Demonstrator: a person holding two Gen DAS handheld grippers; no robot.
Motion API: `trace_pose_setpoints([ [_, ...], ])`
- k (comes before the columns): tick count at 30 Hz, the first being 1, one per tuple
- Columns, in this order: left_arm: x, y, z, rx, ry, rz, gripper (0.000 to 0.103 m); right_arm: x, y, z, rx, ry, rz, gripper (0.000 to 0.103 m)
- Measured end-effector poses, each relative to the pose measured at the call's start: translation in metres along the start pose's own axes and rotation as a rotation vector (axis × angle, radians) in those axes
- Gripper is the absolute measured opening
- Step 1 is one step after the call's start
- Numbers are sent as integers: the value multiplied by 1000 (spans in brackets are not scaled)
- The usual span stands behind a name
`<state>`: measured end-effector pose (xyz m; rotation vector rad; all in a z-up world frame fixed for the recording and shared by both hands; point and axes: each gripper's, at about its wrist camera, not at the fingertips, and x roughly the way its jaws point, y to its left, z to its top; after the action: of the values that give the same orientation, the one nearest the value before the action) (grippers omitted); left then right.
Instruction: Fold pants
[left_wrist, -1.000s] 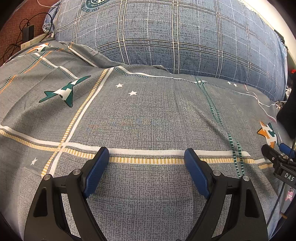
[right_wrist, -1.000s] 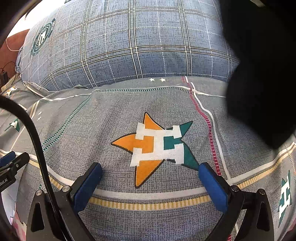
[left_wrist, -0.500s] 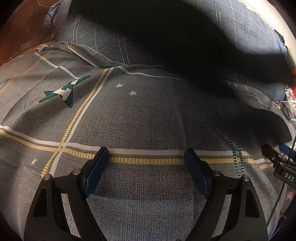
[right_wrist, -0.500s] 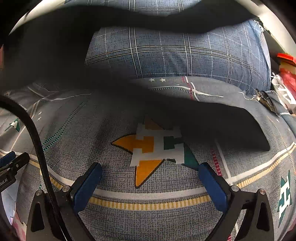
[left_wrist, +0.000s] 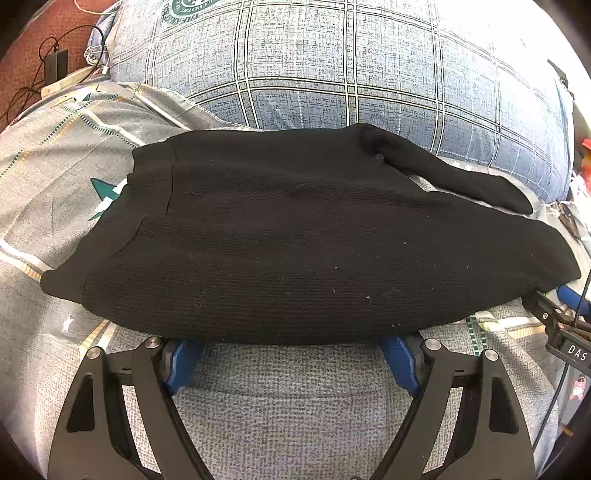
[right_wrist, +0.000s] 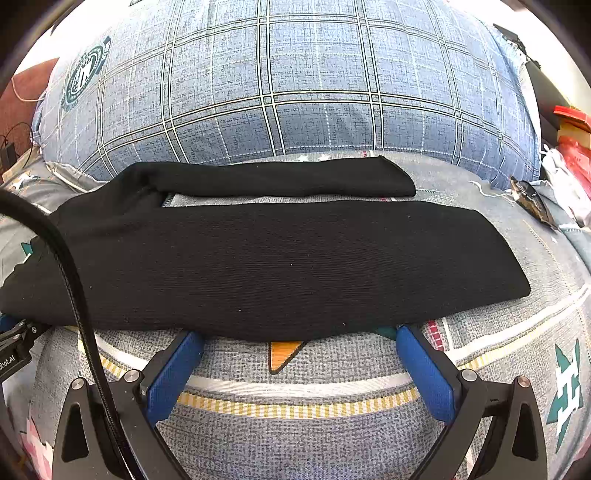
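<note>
Black pants (left_wrist: 295, 236) lie spread across the grey patterned bedsheet (left_wrist: 295, 406), long axis running side to side. Landmark: the big blue plaid pillow (left_wrist: 332, 66) at the far side of the bed.

Left wrist view: waistband end lies toward the left, on the side away from the pillow's right corner. Far edge of the pants touches or nearly touches the pillow's base; cannot tell which. One leg (left_wrist: 443, 173) angles off along the pillow's lower right edge, split from the main body, sheet showing in the gap. Left gripper (left_wrist: 291, 354) sits on the side of the pants away from the pillow, fingers wide apart, nothing between them. Blue pads (left_wrist: 181, 360) tuck just under or against the near hem; contact not certain.

Right wrist view: pants (right_wrist: 280, 258) again between gripper and pillow (right_wrist: 295, 81). Far leg (right_wrist: 280, 181) lies close along the pillow's base, a strip of sheet between it and the near leg. Right gripper (right_wrist: 299, 350) also spread wide, holding nothing, blue pads (right_wrist: 173, 373) at the near hem. An orange print tip (right_wrist: 284, 354) on the sheet (right_wrist: 295, 424) shows between the fingers. A black cable (right_wrist: 74, 288) crosses the left of this view, over the pants.
</note>
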<state>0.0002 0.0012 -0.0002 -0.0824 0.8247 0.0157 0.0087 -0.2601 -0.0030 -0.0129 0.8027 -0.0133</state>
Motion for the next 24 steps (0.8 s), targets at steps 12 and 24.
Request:
trace_pose_setpoints([
  [12,-4,-1,2,66,40,-29,84,0,1,0,-4,0,-5,103],
  [24,-60,15,9,76,-102,-73,84,-29,19,7,-138,-80,-7,87],
])
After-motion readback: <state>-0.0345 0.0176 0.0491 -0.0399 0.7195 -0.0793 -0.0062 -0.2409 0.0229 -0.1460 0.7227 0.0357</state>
